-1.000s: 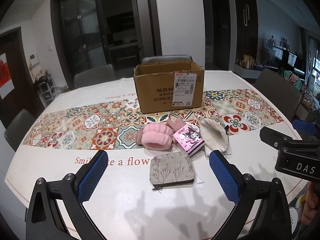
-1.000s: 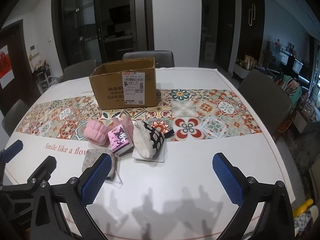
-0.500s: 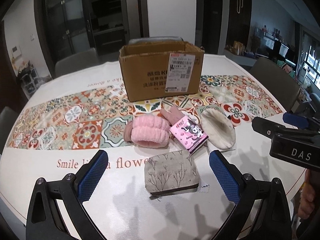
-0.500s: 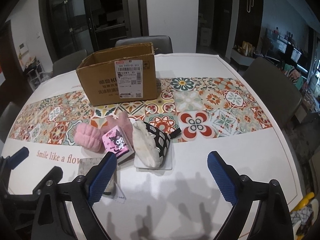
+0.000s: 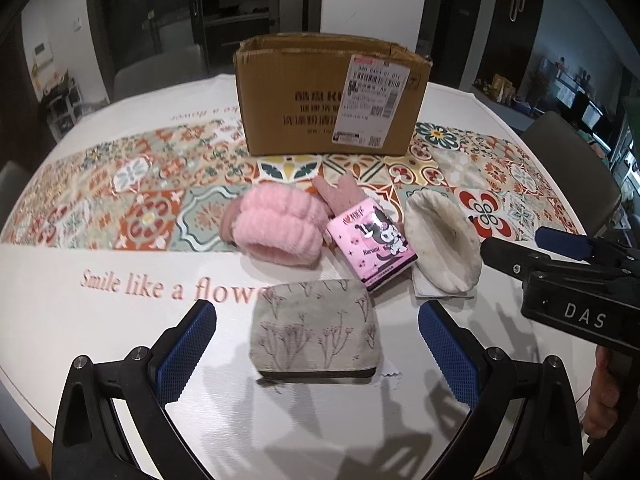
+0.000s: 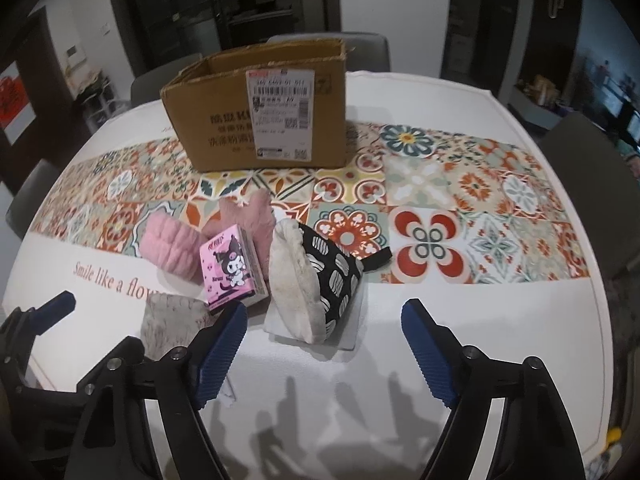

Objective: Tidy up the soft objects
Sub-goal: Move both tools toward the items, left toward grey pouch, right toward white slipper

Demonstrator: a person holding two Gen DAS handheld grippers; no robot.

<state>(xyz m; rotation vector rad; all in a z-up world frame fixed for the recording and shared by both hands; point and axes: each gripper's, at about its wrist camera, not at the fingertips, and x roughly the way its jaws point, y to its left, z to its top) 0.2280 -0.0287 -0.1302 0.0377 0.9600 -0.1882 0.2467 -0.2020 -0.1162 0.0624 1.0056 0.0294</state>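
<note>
Tablecloth [image 5: 60, 300] reads "Smile like a flower"; right tool [image 5: 580, 312] marked "DAS".

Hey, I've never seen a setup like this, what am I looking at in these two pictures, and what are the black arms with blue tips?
No robot here: a person holds a two-finger gripper in each hand, each with a fisheye camera looking along its blue-padded fingers. One picture is from the left gripper, the other from the right gripper. Both are open and hold nothing. On the table stand a cardboard box and a cluster of soft things: a grey pouch, a pink fluffy band, a pink tissue pack and a cream-lined mitt.
</note>
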